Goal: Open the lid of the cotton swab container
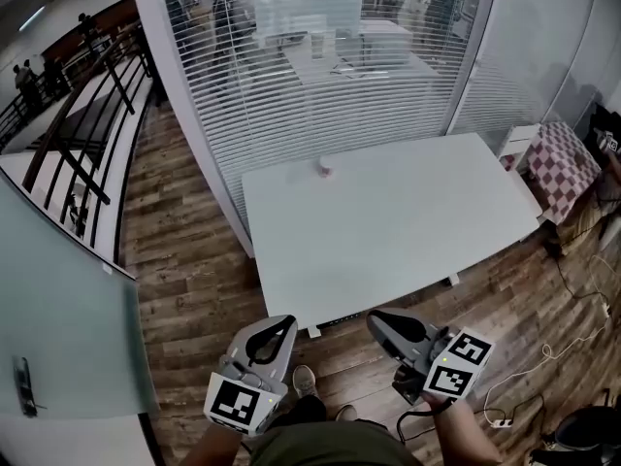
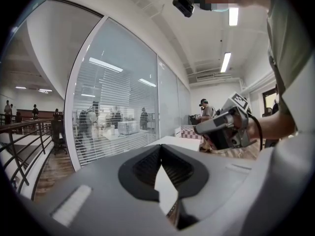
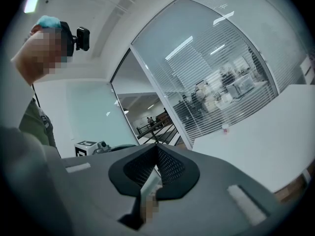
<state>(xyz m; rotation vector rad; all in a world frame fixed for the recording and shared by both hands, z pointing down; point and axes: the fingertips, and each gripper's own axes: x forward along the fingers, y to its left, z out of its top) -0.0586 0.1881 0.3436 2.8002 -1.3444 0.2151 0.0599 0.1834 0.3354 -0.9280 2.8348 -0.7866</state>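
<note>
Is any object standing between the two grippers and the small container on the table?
Nothing visible does. The container stands alone at the table's far edge; the left gripper and right gripper, both shut, are before its near edge.

We see an office floor. Glass partition walls [image 1: 320, 76] hung with horizontal blinds enclose a room where people [image 1: 233, 8] stand among desks. In front of the glass we find a plain white table [image 1: 388, 231] on wood-plank flooring [image 1: 184, 260], a dark railing [image 1: 78, 134] along a gallery at the left, and strip lights [image 2: 225, 62] in the white ceiling.
</note>
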